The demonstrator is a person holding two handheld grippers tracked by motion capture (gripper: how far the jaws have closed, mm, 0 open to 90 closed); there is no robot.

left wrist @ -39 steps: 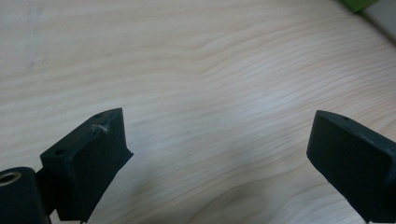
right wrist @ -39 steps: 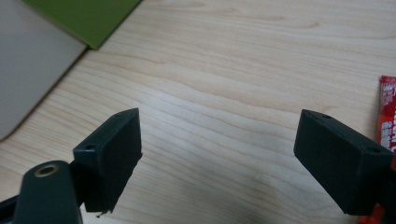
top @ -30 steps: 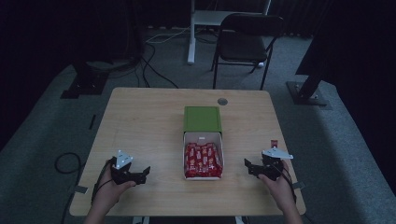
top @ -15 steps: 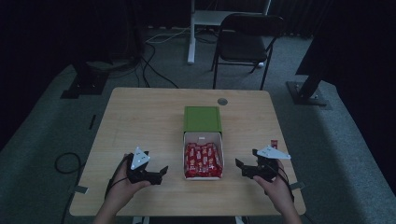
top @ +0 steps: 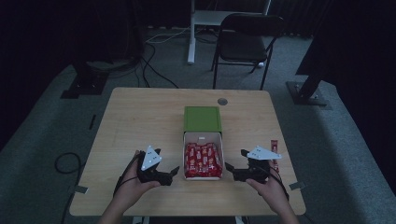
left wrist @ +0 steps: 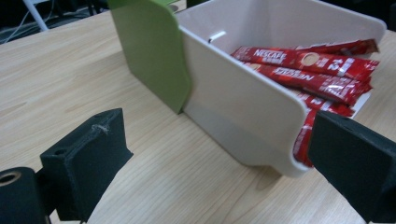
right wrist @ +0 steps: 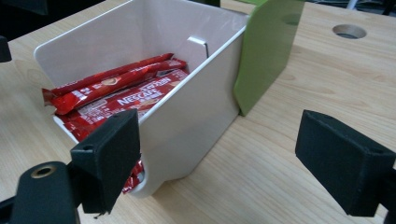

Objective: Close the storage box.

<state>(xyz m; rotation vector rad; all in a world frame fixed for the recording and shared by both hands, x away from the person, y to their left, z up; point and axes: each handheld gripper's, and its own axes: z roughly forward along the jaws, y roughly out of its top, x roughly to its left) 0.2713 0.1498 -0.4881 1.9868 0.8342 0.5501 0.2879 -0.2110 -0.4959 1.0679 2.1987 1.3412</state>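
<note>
High view: both open hand-held grippers, left and right, are flanking the box of packets; they should be closing in evenly, level.

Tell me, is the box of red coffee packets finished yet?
Not quite. The white box already holds many red packets. Right now both grippers are open and holding nothing: the left gripper and right gripper sit on either side of the box. One more red packet lies on the table, probably still to go in.
</note>
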